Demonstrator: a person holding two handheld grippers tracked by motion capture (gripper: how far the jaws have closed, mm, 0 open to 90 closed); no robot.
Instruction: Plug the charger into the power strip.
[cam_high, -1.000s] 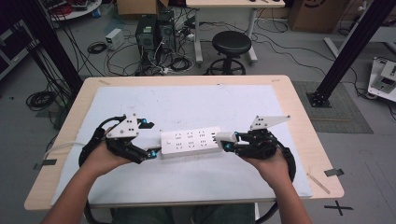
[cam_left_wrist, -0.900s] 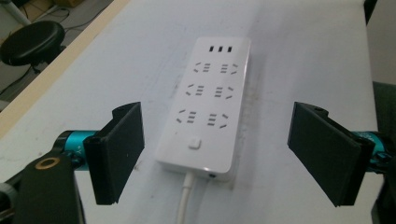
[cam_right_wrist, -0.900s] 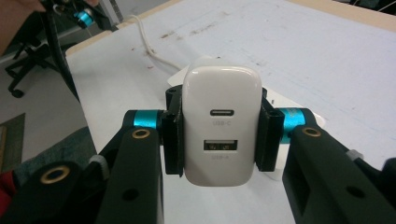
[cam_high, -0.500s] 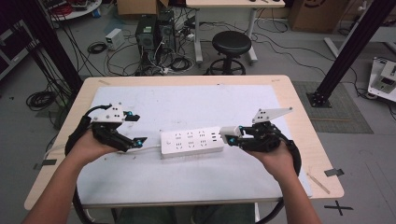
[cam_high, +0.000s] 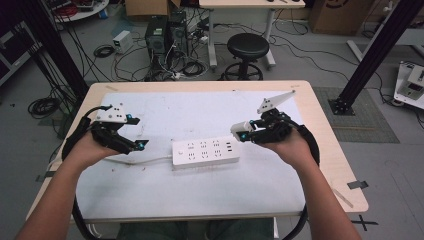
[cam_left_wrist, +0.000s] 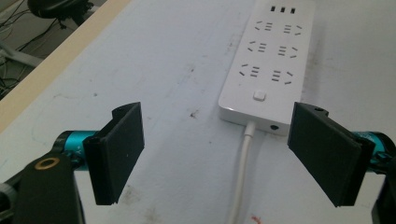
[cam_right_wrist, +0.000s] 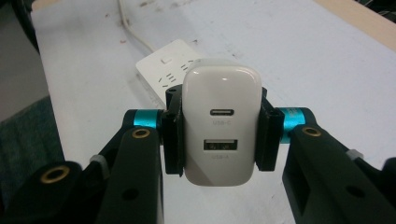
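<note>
Left gripper (cam_left_wrist: 215, 154): jaws spread wide, empty; the white power strip (cam_left_wrist: 268, 60) and its cable (cam_left_wrist: 242, 172) lie ahead between them. Right gripper (cam_right_wrist: 218, 135): jaws clamp a white charger (cam_right_wrist: 220, 133) marked "USB-C" and "USB-A".

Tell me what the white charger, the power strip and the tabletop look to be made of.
The charger, clamped in the right hand-held gripper, looks like smooth, slightly glossy white plastic with rounded moulded edges. The power strip seems a similar hard plastic, more matte. The tabletop appears to be a scuffed white sheet over a pale wood-look board; its tan edge shows.
</note>
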